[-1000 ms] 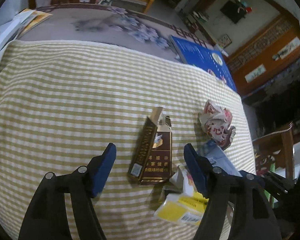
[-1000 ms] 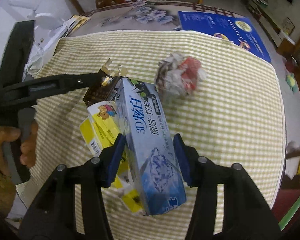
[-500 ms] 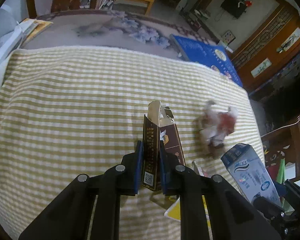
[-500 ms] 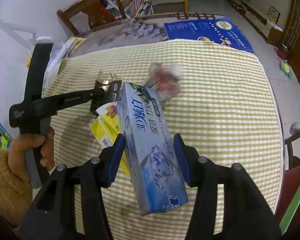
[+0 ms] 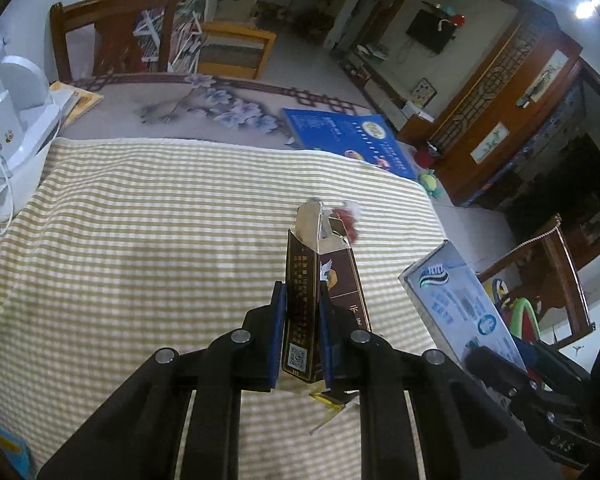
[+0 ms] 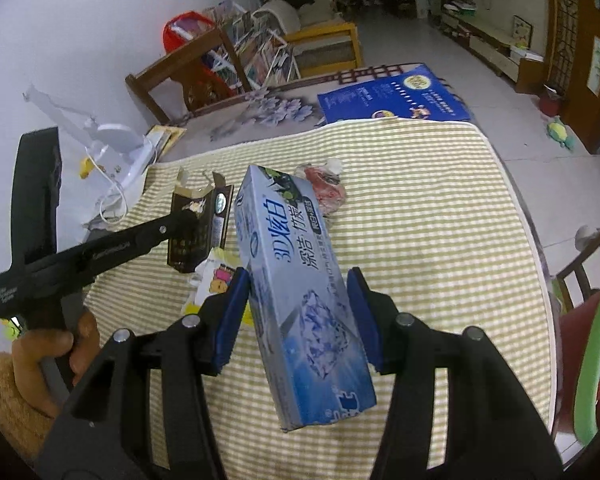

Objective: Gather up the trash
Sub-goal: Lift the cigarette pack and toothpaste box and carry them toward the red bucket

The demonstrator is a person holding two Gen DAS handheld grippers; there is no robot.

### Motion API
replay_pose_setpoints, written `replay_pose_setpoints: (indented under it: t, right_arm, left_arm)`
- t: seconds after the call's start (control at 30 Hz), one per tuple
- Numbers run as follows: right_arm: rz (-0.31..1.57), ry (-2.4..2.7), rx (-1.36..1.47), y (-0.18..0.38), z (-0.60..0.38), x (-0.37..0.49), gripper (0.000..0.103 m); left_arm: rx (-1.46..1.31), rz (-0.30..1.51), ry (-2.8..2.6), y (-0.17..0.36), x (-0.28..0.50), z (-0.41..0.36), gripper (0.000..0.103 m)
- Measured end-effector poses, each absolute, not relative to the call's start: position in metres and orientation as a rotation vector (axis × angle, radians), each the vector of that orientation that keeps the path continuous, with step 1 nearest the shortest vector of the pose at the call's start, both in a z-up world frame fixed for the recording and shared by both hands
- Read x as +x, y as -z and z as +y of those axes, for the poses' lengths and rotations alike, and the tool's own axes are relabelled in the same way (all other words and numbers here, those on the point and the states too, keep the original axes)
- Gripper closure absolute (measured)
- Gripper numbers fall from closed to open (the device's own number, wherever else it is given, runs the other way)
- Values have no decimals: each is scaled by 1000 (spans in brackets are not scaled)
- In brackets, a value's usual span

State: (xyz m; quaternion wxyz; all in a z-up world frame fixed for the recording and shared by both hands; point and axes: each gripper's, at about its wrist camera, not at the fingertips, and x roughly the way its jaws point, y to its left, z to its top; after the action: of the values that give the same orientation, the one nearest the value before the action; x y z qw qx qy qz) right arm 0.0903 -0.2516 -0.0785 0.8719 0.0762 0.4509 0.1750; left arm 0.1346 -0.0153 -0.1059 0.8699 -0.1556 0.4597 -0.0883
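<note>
My left gripper is shut on a torn-open brown cigarette pack, held upright above the yellow checked tablecloth. My right gripper is shut on a long blue toothpaste box, also lifted off the cloth and tilted. The right wrist view shows the pack in the left gripper, with a hand around its handle. A crumpled red and white paper ball lies on the cloth beyond both. A yellow and white wrapper lies below the two grippers.
A white desk lamp with a cord stands at the table's left edge. A blue booklet lies at the far right on the flowered table cover. Wooden chairs stand behind the table and at its right side.
The left gripper's jaws closed on the cigarette pack and lifted it off the cloth. The right gripper rose with the toothpaste box. Both views now take in more of the room.
</note>
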Motion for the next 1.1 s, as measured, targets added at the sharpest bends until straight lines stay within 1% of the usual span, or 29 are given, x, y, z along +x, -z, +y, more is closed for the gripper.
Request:
replay_pose_setpoints:
  t: [0.2,0.47,1.1]
  right_arm:
    - [893,-313,210,67,-279,69,54]
    - [852,-249,256,60,-307,48,54]
    - [828,-168,301,58,-352,22,54]
  left_arm:
    - [-314,901,224,77,115,-31,90]
    - [-287,874,291,59,108,-59,90]
    - [-247,887,378,57,94,-111,90]
